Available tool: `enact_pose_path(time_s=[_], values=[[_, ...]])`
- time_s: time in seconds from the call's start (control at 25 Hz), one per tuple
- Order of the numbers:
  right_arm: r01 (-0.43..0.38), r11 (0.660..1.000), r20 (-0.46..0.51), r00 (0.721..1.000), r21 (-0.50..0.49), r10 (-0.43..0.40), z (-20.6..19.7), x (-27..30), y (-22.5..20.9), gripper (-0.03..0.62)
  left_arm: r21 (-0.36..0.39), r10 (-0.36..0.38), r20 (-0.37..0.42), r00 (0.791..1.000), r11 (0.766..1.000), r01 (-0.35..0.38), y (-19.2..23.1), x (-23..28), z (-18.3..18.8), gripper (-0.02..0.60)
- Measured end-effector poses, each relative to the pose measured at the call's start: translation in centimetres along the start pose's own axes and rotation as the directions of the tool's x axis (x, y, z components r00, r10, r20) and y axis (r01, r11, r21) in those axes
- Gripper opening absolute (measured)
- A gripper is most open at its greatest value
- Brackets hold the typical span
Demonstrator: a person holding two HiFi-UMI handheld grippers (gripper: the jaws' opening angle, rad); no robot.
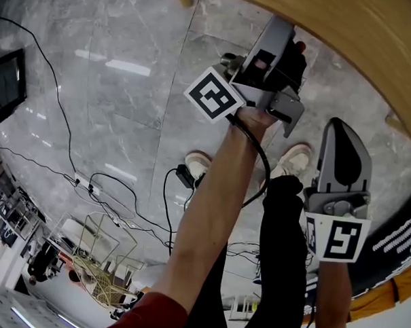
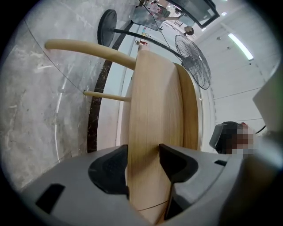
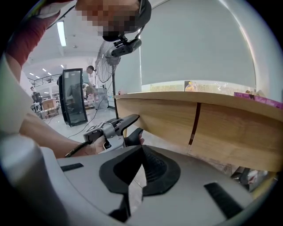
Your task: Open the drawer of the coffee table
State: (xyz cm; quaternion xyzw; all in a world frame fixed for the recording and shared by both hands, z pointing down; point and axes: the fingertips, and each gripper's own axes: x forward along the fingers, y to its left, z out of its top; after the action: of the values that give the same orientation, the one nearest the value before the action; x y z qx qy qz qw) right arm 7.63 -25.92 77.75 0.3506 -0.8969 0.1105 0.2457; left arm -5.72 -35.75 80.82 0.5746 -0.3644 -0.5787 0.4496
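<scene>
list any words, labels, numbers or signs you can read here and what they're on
No readable text anywhere.
Marker cube, second marker cube: black-and-white code squares, not letters.
Pink strip on the coffee table: print too small to read.
Small box, also on it: too blurred.

Light wooden coffee table (image 3: 230, 128) with a rounded outline: thin top slab over a deep curved side band.
- Stands upright on pale, rounded wooden legs (image 2: 88, 47) that splay out from under the top slab.
- Dark vertical seam (image 3: 193, 126) runs down the band from just under the top slab and splits it into a left panel (image 3: 163, 119) and a right panel (image 3: 247, 134).
- Which panel is the drawer front cannot be told.
- Both panels sit flush under the top slab, neither pulled out.
</scene>
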Motion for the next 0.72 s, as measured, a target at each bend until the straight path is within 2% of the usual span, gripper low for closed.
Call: enact_pose_path(time_s=[0.2,0.72], values=[[0.01,1.0,0.0,1.0,0.011,-0.01,0.0,-0.6,0.0,-0.003,-0.015,0.018,0.025,1.0,1.0,-0.018,0.2,-0.1,-0.4,0.202],[0.019,0.999,0.0,1.0,0.027,-0.019,0.4,-1.3,0.8,-0.003,-0.009,0.048,0.016,0.999,0.999,-0.048,-0.8,-2.9,-0.2,0.201]])
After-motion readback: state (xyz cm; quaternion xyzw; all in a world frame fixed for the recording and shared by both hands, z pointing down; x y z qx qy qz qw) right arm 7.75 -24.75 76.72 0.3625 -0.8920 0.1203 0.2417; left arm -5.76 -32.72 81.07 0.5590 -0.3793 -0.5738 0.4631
